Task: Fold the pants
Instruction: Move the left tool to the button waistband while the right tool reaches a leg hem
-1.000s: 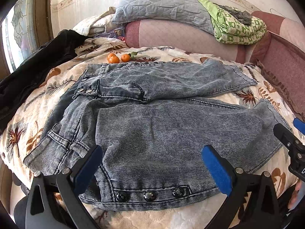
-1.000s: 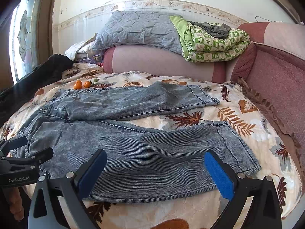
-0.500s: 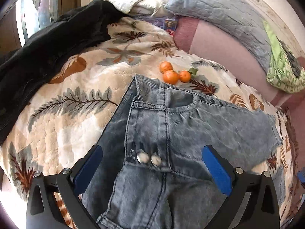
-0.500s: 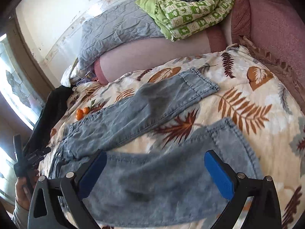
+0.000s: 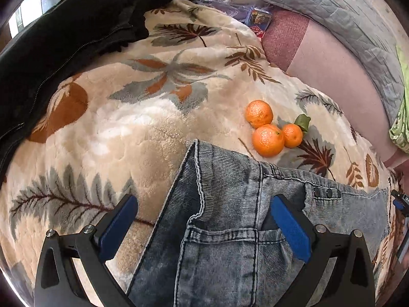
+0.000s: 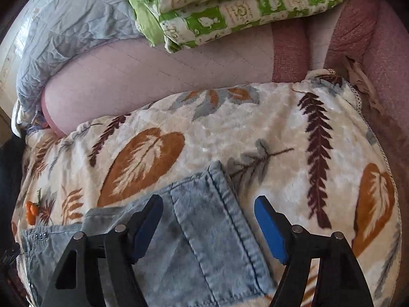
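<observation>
Within the last second the left gripper [image 5: 204, 226] had swung from the near waistband to the far waist corner of the pants [image 5: 230, 204] beside the oranges [image 5: 268, 128], jaws spread and straddling the denim. The right gripper [image 6: 208, 223] had likewise reached the far hem on the bed [image 6: 204, 133], jaws spread, suggesting both were about to pinch for a lengthwise fold.

Pants [image 5: 225, 204]: grey-blue acid-washed denim, lying flat on the leaf-print blanket [image 5: 122, 117] of the bed. Waist end in left wrist view: stitched waistband corner points toward three oranges [image 5: 268, 130] lying close by, not touching; a row of dark buttons shows at right. Right wrist view: hemmed leg cuff [image 6: 217, 204], lighter blue, flat on the blanket.
</observation>
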The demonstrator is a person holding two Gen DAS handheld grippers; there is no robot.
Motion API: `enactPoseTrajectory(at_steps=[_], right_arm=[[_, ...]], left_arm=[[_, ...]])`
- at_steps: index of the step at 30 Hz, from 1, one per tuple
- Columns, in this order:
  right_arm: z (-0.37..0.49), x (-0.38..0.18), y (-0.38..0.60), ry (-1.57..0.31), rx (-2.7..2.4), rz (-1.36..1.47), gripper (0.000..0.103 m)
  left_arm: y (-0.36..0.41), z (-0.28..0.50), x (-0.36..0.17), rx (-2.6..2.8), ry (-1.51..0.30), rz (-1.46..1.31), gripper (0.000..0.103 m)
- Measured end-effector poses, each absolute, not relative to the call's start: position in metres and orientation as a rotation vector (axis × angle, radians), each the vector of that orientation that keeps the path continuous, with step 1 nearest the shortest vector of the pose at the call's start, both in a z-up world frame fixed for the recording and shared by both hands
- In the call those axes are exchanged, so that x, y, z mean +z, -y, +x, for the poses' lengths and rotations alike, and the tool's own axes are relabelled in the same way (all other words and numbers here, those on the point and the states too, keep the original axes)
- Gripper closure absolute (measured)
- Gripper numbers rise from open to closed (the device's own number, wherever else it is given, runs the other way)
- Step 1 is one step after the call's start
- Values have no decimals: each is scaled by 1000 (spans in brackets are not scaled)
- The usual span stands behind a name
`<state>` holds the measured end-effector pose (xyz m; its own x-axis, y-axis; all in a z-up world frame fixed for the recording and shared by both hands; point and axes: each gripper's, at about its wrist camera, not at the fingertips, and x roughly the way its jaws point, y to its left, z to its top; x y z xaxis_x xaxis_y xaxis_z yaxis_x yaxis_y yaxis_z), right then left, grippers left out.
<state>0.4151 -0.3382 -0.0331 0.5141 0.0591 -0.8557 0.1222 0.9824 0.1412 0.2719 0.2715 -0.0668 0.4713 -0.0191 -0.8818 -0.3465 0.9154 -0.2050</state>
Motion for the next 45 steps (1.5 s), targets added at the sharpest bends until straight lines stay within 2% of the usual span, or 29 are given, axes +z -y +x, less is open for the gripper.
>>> enactPoseTrajectory(at_steps=[3, 5, 6, 7, 9, 10, 11, 13, 15, 16, 17, 18, 19, 21, 22, 23, 25, 30, 31, 32, 34, 38, 40, 43, 45], right_arm=[[436, -59, 331, -1084, -32, 173, 27], [440, -72, 326, -1122, -30, 152, 54], [438, -69, 325, -1105, -35, 155, 60], [437, -66, 325, -1103, -34, 148, 89], [427, -50, 320, -1061, -81, 68, 91], [419, -40, 319, -1032, -92, 47, 91], [409, -29, 322, -998, -107, 55, 91], [390, -12, 332, -930, -151, 73, 91], [383, -20, 336, -950, -185, 53, 90], [387, -33, 339, -1002, -211, 45, 82], [392, -49, 344, -1085, -233, 57, 60], [392, -58, 351, -1134, -218, 98, 55], [383, -55, 356, -1098, -194, 143, 55], [360, -36, 369, -987, -161, 214, 49], [349, -28, 377, -958, -159, 246, 35], [337, -24, 386, -946, -176, 272, 26], [323, -29, 398, -972, -155, 338, 26], [310, -61, 400, -1069, -78, 377, 28], [313, -66, 395, -1091, -34, 379, 53], [312, -70, 388, -1119, -30, 350, 74], [308, -58, 372, -1133, -20, 270, 82], [281, -8, 363, -1064, -95, 126, 82], [282, -13, 373, -1121, -123, 140, 78], [288, -58, 383, -1288, -172, 102, 41], [265, -55, 391, -1209, -194, 152, 41]], left_arm=[[-269, 279, -81, 220, -1103, -354, 2], [-264, 282, -86, 255, -1109, -291, 14], [-260, 283, -85, 264, -1099, -249, 18], [-257, 284, -84, 254, -1093, -231, 30], [-249, 286, -76, 244, -1082, -198, 56], [-246, 287, -71, 266, -1073, -159, 80], [-242, 288, -67, 278, -1055, -119, 82], [-244, 290, -64, 270, -1039, -131, 82], [-243, 298, -76, 274, -1076, -123, 80], [-238, 303, -84, 283, -1088, -79, 75], [-233, 303, -84, 302, -1059, -31, 69], [-230, 302, -82, 314, -1053, -2, 68], [-229, 301, -78, 301, -1063, 3, 64], [-232, 287, -63, 245, -1045, -36, 60], [-232, 277, -54, 232, -1017, -44, 54], [-231, 268, -46, 228, -990, -41, 42], [-225, 244, -31, 227, -933, -27, 29], [-192, 208, -42, 126, -966, 10, 27], [-185, 209, -52, 126, -992, 42, 27], [-179, 209, -63, 139, -1023, 80, 27], [-169, 211, -83, 165, -1079, 148, 27], [-163, 211, -89, 173, -1058, 193, 27], [-164, 213, -88, 174, -1065, 181, 27], [-168, 212, -79, 171, -1080, 166, 27], [-176, 198, -63, 157, -1042, 136, 27]])
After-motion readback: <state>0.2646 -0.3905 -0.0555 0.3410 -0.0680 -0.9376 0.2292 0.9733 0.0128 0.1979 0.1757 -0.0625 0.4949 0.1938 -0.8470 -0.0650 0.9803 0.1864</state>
